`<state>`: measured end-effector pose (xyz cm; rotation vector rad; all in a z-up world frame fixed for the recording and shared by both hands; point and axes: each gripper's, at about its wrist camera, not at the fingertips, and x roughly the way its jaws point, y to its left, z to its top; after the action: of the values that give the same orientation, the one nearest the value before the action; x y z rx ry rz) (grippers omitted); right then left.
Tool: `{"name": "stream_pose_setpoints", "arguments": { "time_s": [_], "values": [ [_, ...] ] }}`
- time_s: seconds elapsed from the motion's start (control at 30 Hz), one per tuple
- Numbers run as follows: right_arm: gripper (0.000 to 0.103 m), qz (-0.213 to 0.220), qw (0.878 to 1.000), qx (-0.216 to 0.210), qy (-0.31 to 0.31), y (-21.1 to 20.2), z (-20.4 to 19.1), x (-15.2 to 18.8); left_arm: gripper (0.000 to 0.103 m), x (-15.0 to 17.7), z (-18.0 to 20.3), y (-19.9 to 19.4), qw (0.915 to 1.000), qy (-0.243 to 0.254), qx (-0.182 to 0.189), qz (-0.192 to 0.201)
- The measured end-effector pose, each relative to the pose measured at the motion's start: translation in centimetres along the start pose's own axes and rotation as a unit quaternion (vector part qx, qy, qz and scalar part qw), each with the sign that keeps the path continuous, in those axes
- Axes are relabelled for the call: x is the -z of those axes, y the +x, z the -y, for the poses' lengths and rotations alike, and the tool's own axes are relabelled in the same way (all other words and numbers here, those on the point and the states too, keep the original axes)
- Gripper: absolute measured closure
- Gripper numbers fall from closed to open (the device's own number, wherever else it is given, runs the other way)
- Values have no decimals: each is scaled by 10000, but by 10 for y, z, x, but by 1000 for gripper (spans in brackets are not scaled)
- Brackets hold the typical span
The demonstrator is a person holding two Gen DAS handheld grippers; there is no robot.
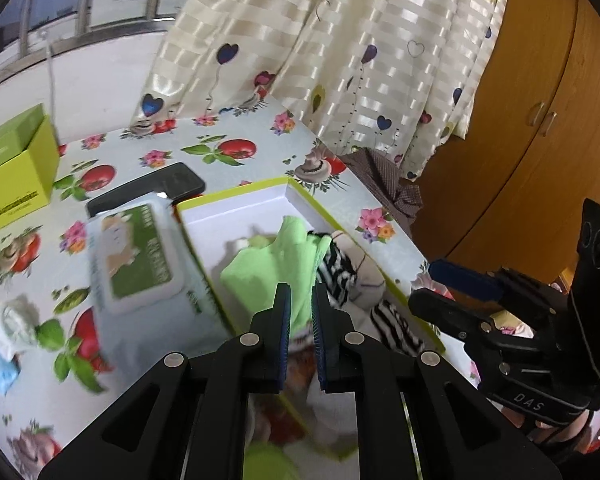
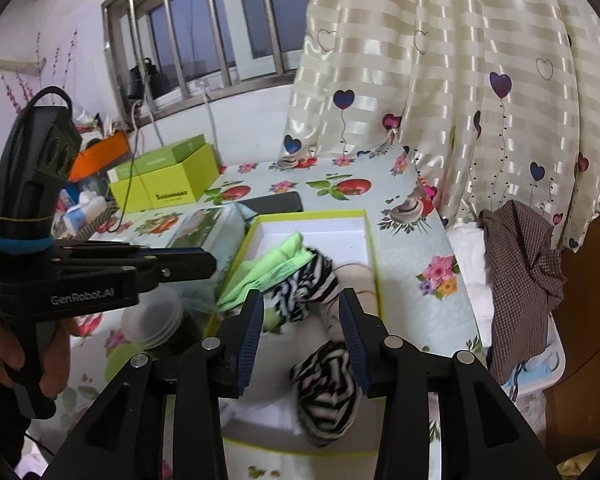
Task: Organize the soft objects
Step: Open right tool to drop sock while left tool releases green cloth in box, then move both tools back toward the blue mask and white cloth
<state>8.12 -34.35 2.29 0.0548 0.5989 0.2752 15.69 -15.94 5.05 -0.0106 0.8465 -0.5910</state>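
Right wrist view: floral oilcloth surface (image 2: pixel 428 240), then shallow white cardboard box with lime rim (image 2: pixel 370 248) holding lime-green folded cloth (image 2: pixel 278 264) and zebra-striped black-and-white socks (image 2: pixel 328 388). Right claw (image 2: pixel 304 344) spread wide, empty, hovering over nearer striped sock. Left claw (image 1: pixel 300 332) narrowed to thin gap, nothing pinched, above green cloth. Likely snags: crowding claws colliding, or fabric dragged over rim. Legible: "GenRobot.AI" and "DAS" on claw bodies.
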Motion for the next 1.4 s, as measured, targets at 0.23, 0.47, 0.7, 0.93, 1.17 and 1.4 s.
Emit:
{"name": "stream_pose_setpoints", "arguments": {
  "time_s": [0.23, 0.47, 0.7, 0.93, 1.17, 1.4],
  "values": [
    [64, -8, 9997, -105, -197, -16, -28, 7, 92, 28, -6, -38, 9993, -253, -115, 245],
    [63, -47, 9988, -277, -411, -24, -56, 12, 92, 51, -9, -67, 9982, -364, -162, 459],
    [59, -51, 9978, -367, -552, -29, -77, 13, 92, 68, -19, -86, 9965, -556, -245, 577],
    [58, -94, 9968, -467, -635, -28, -92, 14, 92, 80, -31, -95, 9950, -704, -376, 602],
    [58, -173, 9947, -670, -758, -25, -107, 16, 92, 92, -42, -100, 9935, -836, -458, 616],
    [58, -257, 9922, -799, -921, -20, -124, 17, 92, 106, -57, -104, 9920, -990, -557, 556]
  ]
}}
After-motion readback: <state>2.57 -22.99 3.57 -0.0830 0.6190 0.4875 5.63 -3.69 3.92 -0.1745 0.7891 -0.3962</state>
